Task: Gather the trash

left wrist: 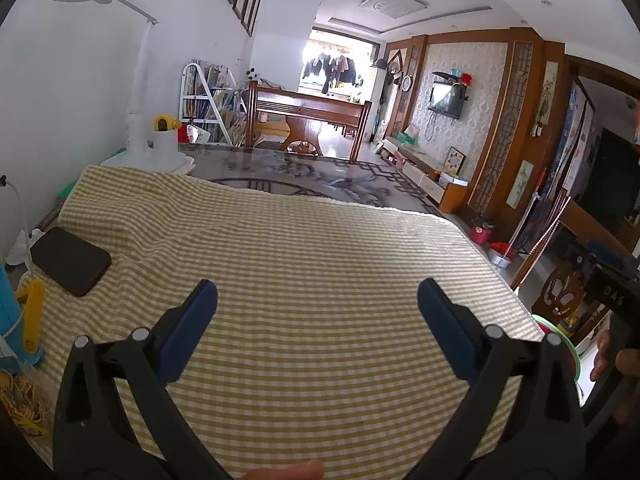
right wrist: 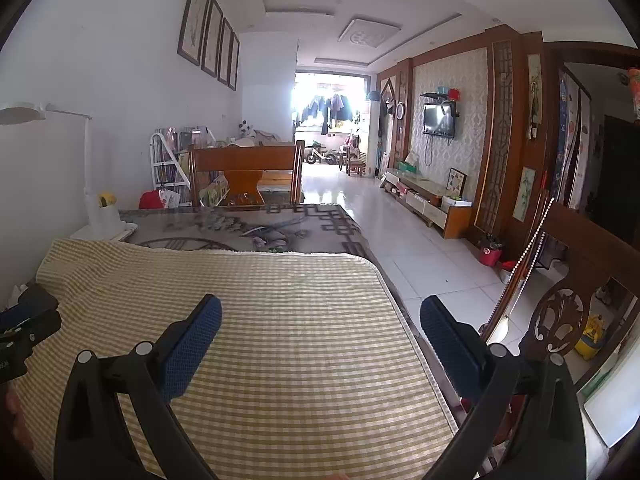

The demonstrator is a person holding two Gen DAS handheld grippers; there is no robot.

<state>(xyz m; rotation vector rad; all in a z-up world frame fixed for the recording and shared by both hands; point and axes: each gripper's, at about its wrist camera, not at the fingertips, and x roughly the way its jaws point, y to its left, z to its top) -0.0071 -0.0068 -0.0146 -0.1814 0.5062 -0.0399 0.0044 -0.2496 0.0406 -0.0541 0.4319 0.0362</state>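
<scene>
Left gripper and right gripper, textured blue pads spread wide, hover above the woven yellow-checked tablecloth; a flat black rounded phone lies on it

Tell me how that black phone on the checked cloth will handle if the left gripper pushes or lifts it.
The black phone looks flat and rigid, so it should slide rather than roll or tip. It lies on a rumpled fold of the checked cloth, so a push may drag the fabric along. Its smooth, thin body probably gives the open left gripper little edge to pinch.
</scene>
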